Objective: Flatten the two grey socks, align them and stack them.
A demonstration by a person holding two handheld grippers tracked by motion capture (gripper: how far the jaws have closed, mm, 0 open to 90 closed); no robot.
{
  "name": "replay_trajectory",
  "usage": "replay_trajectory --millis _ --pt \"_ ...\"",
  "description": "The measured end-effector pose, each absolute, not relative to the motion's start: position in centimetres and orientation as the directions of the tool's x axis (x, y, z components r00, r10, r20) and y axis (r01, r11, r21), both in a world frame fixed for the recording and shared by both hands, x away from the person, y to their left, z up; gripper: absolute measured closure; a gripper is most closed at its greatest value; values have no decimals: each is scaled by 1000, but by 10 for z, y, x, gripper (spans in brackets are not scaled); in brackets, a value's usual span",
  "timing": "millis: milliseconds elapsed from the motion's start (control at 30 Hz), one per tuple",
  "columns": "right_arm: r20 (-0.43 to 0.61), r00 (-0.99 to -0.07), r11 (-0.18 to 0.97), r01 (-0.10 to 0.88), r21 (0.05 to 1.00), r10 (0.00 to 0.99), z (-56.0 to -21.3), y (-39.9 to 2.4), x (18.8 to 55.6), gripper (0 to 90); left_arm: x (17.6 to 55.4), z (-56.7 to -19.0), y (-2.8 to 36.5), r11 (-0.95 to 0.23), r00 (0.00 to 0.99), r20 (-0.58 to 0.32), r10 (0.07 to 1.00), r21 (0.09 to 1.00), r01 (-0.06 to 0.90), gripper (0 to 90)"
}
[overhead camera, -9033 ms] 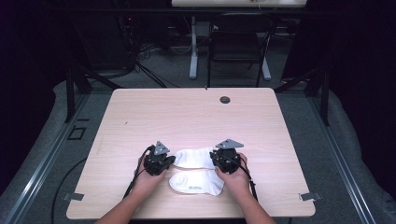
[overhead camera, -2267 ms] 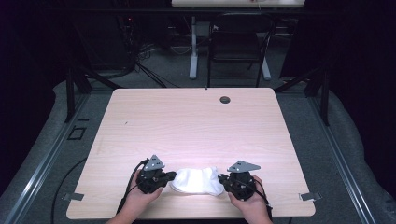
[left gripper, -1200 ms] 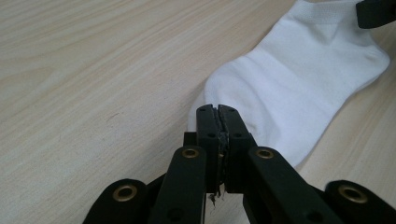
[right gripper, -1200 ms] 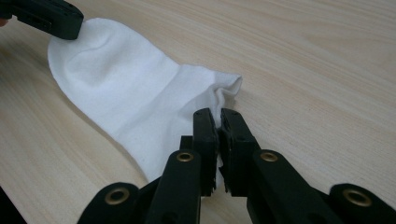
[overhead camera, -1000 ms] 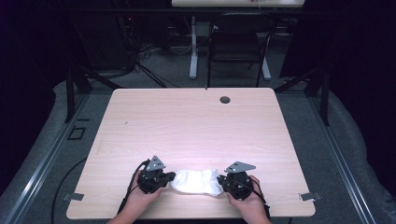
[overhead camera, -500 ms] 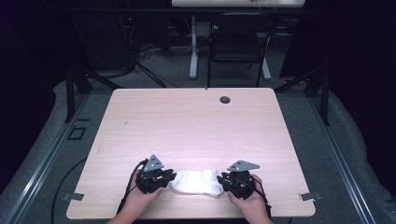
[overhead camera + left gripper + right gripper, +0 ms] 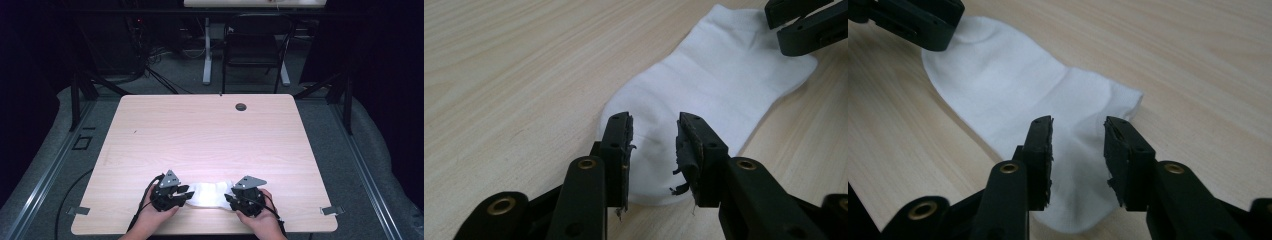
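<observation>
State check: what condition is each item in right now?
White sock: lying flat on the table, released.
Left tongs: open, jaws just been opening, over one sock end, not pinching it.
Right tongs: open, jaws just been opening, over the other end, not pinching.

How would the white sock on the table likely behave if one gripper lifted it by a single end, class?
The white sock lies flat and thin on the table, so it would probably droop, not hold its shape. It looks like soft knit with faint creases, so likely light and not slippery. Being flat, it should not roll or tip.
</observation>
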State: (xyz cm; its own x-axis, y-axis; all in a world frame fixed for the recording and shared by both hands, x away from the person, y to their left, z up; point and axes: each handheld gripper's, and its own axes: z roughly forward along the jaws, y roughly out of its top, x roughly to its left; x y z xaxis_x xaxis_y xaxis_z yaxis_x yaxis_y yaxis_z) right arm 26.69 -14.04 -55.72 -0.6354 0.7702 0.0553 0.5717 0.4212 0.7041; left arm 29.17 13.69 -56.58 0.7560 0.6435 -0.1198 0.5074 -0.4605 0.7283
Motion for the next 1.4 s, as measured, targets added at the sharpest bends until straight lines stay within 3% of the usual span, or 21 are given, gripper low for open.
replay_trajectory --millis 633,1400 --pt "68 -628 426 599 678 775 -571 -142 274 626 299 -576 136 -466 745 -120 656 713 525 665" --pt "105 -608 394 627 672 787 -571 -134 312 636 324 -579 143 -417 706 -126 696 730 542 665"
